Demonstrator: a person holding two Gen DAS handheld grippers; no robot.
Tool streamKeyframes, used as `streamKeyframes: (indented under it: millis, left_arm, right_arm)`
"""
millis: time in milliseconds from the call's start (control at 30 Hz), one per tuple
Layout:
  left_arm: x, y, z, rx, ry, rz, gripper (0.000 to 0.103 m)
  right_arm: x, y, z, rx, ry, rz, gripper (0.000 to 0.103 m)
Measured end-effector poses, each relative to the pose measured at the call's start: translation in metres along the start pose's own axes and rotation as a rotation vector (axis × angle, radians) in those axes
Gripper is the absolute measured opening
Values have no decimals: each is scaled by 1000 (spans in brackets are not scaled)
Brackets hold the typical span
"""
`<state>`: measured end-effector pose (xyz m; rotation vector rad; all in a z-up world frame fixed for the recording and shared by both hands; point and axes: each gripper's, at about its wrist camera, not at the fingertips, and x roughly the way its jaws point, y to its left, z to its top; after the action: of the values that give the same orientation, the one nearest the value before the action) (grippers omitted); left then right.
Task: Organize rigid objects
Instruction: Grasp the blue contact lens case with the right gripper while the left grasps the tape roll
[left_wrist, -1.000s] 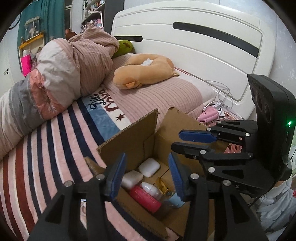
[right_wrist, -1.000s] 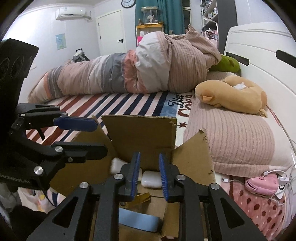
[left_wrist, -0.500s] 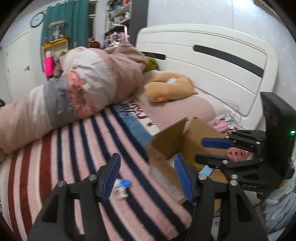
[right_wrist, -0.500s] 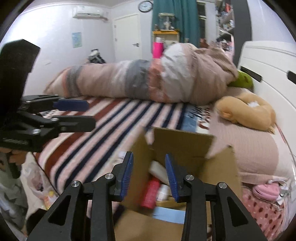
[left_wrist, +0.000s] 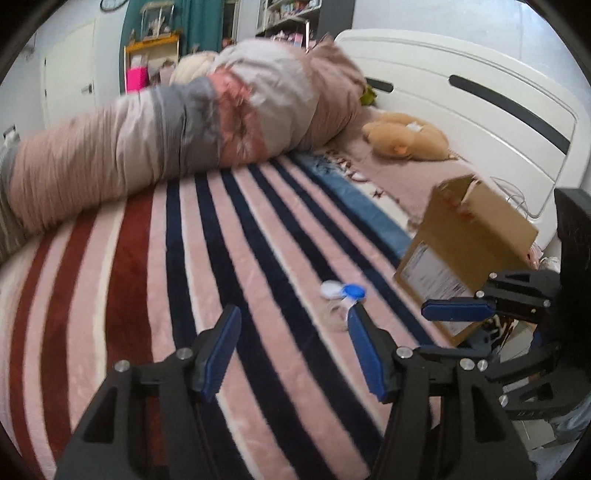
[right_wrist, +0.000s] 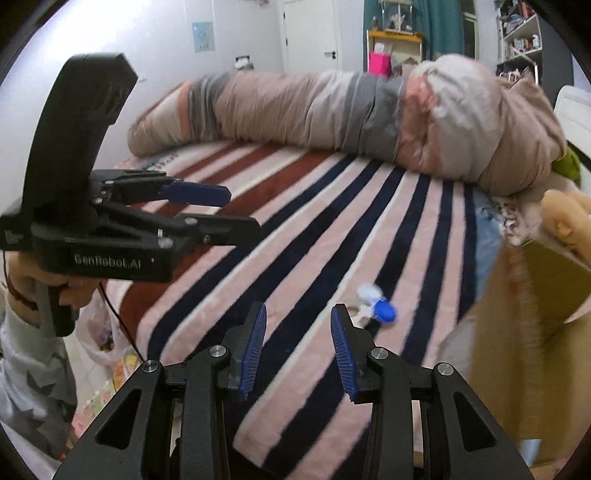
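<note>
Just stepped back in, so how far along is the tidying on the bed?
Neither tool holds anything: left tool and right tool are both open. Left to do: a small blue-capped item lies on the striped blanket, outside the cardboard box. The box's contents aren't visible.

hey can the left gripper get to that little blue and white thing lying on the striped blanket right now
Probably yes. The left gripper is open and empty, and the small blue-and-white item lies just ahead of its right finger on the striped blanket. Nothing lies between them; the cardboard box stands off to the right.

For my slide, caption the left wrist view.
Open left gripper above striped blanket, near small blue-capped item beside cardboard box.
</note>
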<state>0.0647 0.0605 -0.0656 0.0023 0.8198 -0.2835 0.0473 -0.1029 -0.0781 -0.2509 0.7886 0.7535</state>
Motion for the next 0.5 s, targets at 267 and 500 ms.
streamKeyframes:
  millis: [267,500]
  left_arm:
    - [62,26,-24,-41,67,-76,57]
    - [91,36,-29,-61,87,-109,57]
  right_arm:
    - [87,-34,-21,129,123,-115,39]
    - [118,-50,-21,140,82,-83,41]
